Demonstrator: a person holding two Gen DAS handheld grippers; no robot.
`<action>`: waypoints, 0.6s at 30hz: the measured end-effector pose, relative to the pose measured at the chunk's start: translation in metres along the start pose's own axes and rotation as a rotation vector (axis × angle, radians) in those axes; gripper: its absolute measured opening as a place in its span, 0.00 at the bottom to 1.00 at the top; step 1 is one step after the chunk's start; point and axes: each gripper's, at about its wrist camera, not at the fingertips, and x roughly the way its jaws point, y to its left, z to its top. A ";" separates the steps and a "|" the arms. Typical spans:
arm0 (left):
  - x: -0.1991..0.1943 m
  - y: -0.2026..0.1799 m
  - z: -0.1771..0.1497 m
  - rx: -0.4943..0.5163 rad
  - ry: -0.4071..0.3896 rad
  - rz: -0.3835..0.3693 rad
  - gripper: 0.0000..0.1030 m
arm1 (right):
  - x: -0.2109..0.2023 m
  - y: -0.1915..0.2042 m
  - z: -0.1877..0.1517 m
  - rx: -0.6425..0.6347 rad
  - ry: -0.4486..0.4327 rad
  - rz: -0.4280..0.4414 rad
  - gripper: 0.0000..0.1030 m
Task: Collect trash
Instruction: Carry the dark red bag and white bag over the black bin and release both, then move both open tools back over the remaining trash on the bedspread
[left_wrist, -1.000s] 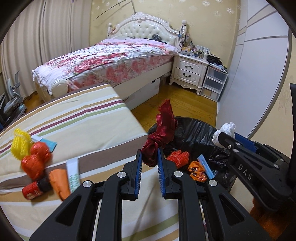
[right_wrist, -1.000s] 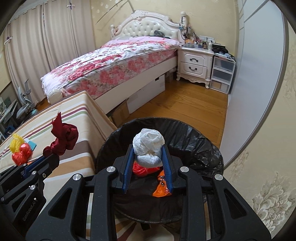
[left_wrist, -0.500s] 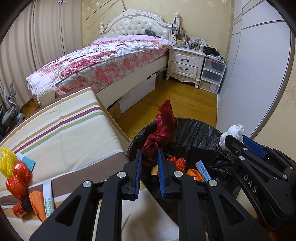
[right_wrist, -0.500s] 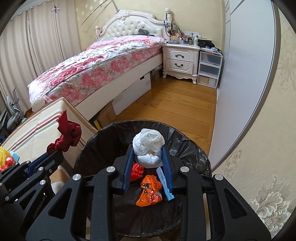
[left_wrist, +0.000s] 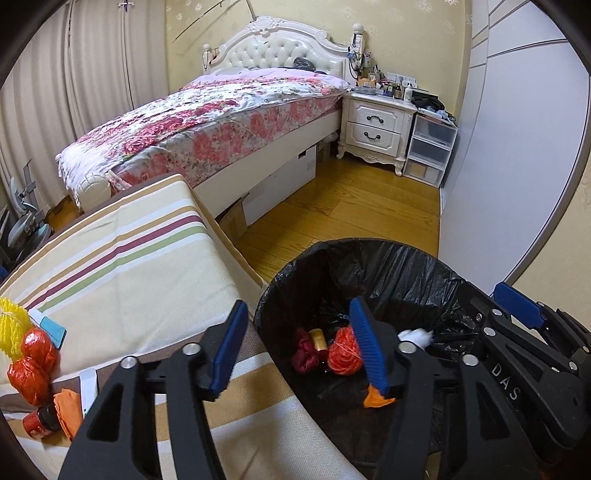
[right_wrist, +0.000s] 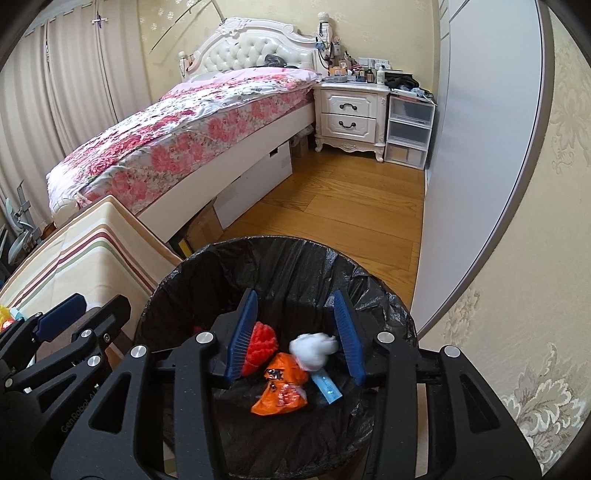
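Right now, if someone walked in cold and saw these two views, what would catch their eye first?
Probably the black-lined trash bin in the foreground, with both grippers over it, the left gripper and right gripper, jaws opening with nothing pinched. A blurred white wad sits between the right fingers above orange and red trash. More bright litter, like the red mesh balls, lies on the striped cushion at left.

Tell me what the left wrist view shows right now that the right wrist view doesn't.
Left wrist only: the trash left on the striped bed cover: yellow net, two orange net balls, small red jar, orange wrapper. Also a dark red cloth in the bin.

Right wrist only: the printed orange wrapper and blue packet on the bin floor.

Both: the black-lined bin, a white wad blurred between the right gripper's opening jaws, and the left gripper, opening and empty.
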 end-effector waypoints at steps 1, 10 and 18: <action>-0.001 0.000 0.000 0.001 -0.004 0.004 0.59 | -0.001 0.000 0.000 0.001 -0.002 -0.002 0.43; -0.021 0.026 -0.010 -0.035 -0.021 0.052 0.70 | -0.012 0.010 -0.004 -0.014 -0.003 0.029 0.47; -0.053 0.071 -0.034 -0.097 -0.021 0.116 0.70 | -0.028 0.048 -0.019 -0.078 0.016 0.117 0.47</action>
